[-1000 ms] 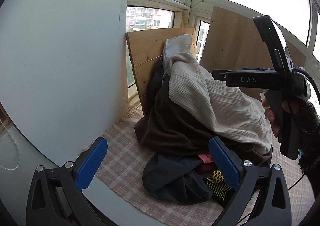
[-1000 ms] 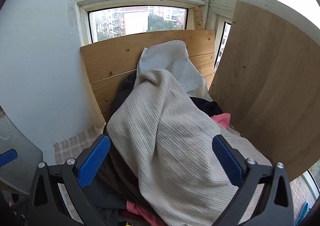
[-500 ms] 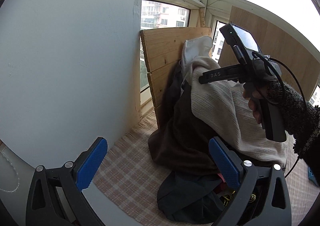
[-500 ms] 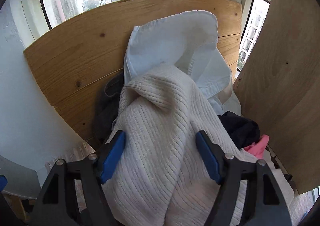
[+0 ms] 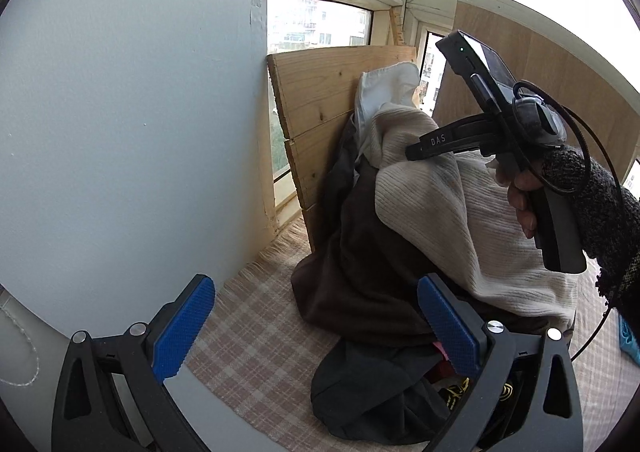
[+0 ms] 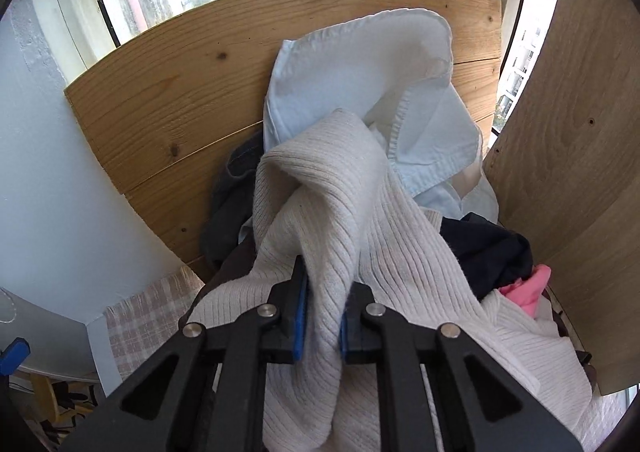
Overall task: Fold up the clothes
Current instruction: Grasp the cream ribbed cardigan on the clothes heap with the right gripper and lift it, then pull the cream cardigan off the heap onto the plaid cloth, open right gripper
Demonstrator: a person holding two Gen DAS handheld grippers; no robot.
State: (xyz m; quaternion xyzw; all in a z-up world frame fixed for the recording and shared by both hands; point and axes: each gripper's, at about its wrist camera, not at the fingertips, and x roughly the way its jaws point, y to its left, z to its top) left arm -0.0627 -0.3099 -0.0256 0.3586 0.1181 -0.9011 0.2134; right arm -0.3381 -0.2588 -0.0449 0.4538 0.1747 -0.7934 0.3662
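Note:
A heap of clothes leans against wooden boards in a window corner. On top lies a cream ribbed knit sweater [image 6: 340,219], also in the left wrist view [image 5: 444,207]. My right gripper [image 6: 322,322] is shut on a fold of this sweater near the heap's top; it shows from the side in the left wrist view [image 5: 416,151]. Under the sweater lie a dark brown garment [image 5: 360,264], a dark grey one [image 5: 360,388] and a pale blue-white cloth [image 6: 352,75]. My left gripper [image 5: 316,326] is open and empty, held low in front of the heap above a checked cloth [image 5: 256,336].
Pine boards [image 6: 168,103] stand behind the heap, a brown panel [image 6: 576,171] to its right. A white wall [image 5: 132,131] is close on the left. A navy garment [image 6: 488,248] and a pink one [image 6: 528,288] lie at the heap's right side.
My right gripper moved in to the top of the heap and closed on the cream sweater. My left gripper stayed open, and its view shifted slightly.

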